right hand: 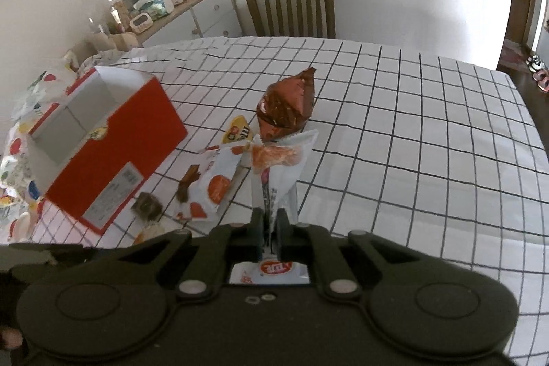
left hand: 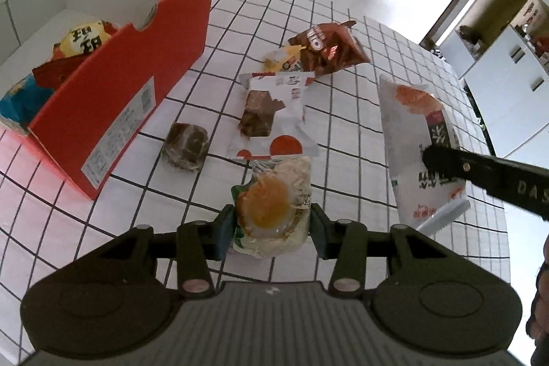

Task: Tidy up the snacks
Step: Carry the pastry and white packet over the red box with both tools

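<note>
Red box [left hand: 103, 112] sits at the tablecloth's left edge [left hand: 343, 33] and already holds a few packets: yellow [left hand: 84, 40], red, blue. So it's partly filled. Just right of it, loose on the cloth: a dark wrapped cake [left hand: 185, 143], a white packet with brownie print [left hand: 271, 112], a small yellow packet [left hand: 284, 57] and a brown bag [left hand: 326, 48] toward the far edge. Left gripper [left hand: 271, 228] is clamped on an egg-print packet [left hand: 271, 208], near edge, not yet in the box. Right gripper [right hand: 271, 228] is pinched tight on a white-orange packet [right hand: 278, 167], lifted clear. My read: two in hand, four left on the cloth.
</note>
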The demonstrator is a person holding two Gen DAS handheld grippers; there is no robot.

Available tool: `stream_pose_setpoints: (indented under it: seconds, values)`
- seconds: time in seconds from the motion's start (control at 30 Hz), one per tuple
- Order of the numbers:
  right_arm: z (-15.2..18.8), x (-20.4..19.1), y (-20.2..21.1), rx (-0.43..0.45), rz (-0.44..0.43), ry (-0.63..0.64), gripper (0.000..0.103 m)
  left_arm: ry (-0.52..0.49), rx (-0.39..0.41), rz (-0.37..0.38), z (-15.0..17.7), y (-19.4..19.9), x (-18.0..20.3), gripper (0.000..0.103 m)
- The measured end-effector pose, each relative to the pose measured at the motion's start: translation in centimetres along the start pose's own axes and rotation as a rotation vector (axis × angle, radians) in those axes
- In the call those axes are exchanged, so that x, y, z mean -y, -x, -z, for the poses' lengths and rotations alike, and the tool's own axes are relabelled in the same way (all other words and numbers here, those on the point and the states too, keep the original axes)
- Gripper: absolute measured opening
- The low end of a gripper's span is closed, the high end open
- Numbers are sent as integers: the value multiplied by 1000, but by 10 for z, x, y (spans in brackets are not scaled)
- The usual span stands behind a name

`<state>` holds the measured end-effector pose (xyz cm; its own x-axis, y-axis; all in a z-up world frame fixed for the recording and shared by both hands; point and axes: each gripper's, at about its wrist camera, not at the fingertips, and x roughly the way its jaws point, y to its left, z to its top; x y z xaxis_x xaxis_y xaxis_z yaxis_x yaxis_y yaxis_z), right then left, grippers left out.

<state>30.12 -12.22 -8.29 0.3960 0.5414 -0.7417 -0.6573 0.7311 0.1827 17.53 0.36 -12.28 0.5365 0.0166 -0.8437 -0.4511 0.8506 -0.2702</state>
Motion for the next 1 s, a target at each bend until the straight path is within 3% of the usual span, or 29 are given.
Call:
stream_pose_setpoints:
  seconds: [0.43, 0.83, 1.0]
  values:
    - [5, -26, 55, 51, -28, -12, 6, 0, 58, 41, -15, 58, -2, 45]
    - [-5, -73, 87, 140, -58, -9, 2, -53, 126, 85, -45, 104, -34, 45]
    - [-15, -102, 83, 175, -22, 49, 0, -60, 124, 95, -55, 107, -60, 45]
